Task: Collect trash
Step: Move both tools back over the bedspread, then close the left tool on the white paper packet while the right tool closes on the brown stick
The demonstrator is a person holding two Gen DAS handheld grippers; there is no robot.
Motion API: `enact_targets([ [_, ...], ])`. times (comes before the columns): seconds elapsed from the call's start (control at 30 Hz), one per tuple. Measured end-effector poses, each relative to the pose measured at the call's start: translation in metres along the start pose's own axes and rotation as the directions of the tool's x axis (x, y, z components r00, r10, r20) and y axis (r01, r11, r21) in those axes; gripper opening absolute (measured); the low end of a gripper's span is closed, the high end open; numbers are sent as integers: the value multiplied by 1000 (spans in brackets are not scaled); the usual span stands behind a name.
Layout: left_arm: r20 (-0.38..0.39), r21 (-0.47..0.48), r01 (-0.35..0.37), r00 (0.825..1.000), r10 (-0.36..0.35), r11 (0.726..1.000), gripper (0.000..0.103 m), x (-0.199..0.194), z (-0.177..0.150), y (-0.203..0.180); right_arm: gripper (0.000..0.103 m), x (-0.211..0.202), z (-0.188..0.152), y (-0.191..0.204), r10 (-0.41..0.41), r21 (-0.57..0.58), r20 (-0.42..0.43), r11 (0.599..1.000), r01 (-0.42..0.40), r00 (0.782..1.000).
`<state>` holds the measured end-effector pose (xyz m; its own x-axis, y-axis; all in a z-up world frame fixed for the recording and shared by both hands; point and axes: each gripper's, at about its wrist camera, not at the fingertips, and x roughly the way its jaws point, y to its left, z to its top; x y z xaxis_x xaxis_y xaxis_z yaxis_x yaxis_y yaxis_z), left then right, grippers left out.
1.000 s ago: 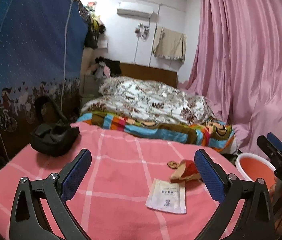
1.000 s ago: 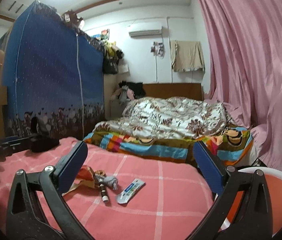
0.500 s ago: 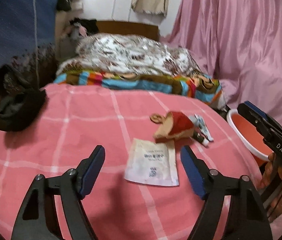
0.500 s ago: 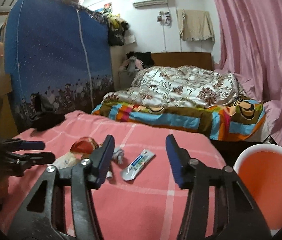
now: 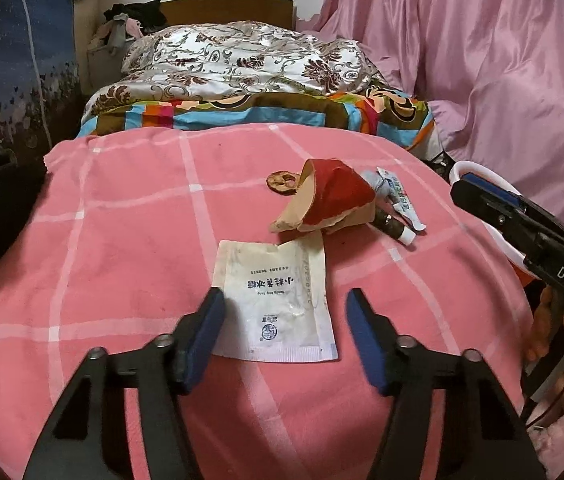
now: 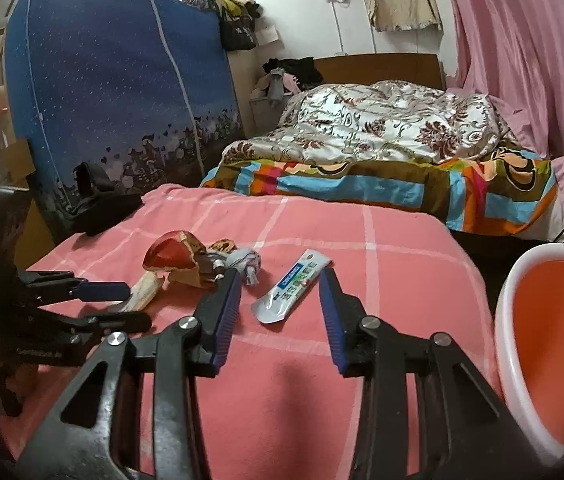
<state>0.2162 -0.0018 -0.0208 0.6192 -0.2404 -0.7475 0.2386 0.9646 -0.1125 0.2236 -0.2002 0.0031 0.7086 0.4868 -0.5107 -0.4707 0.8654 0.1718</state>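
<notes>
- The left gripper (image 5: 284,308) has its fingers (image 5: 202,336) apart, one on each side of the near end of a white sachet (image 5: 278,300); the jaws have just been closing, and the pads do not press on it.
- The sachet lies flat on the pink checked cloth (image 5: 122,240) that covers the tabletop, its long axis running away from the fingers.
- The right gripper (image 6: 280,300) also has its fingers (image 6: 222,320) apart and has just been closing; a small flattened tube (image 6: 292,292) lies on the cloth between the tips, untouched as far as the view shows.
- The tube's long axis is slanted, its cap end pointing away and to the right, its flat crimped end nearest the fingers.
- Beyond lie a torn red and tan wrapper (image 5: 326,200), a dried slice (image 5: 282,180) and a grey wad (image 6: 246,262).
- An orange bucket with a white rim (image 6: 554,320) stands at the right edge.
- Behind are a bed with a patterned quilt (image 6: 382,124), a blue fabric wardrobe (image 6: 114,80) and pink curtains (image 5: 482,52).
</notes>
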Motion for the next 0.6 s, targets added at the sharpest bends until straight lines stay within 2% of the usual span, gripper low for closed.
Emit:
enact_targets([
  [0.03, -1, -4, -5, 1000, 5, 1000, 42, 0, 0, 1, 47, 1, 0, 2, 3, -4, -5, 1000, -3, 1000],
  [0.23, 4, -53, 16, 1000, -16, 998, 32, -1, 2, 13, 47, 9, -1, 12, 23, -30, -40, 999, -24, 999],
  [0.37, 22, -56, 1, 1000, 0, 998, 18, -8, 3, 13, 47, 11, -2, 17, 38, -40, -50, 998, -40, 998],
  [0.47, 34, -53, 4, 999, -2, 999, 10, -12, 4, 12, 47, 17, -2, 21, 63, -49, -75, 997, -67, 995],
  [0.6, 61, -52, -1, 998, 4, 999, 6, -18, 3, 11, 47, 26, -3, 29, 87, -72, -121, 993, -97, 989],
])
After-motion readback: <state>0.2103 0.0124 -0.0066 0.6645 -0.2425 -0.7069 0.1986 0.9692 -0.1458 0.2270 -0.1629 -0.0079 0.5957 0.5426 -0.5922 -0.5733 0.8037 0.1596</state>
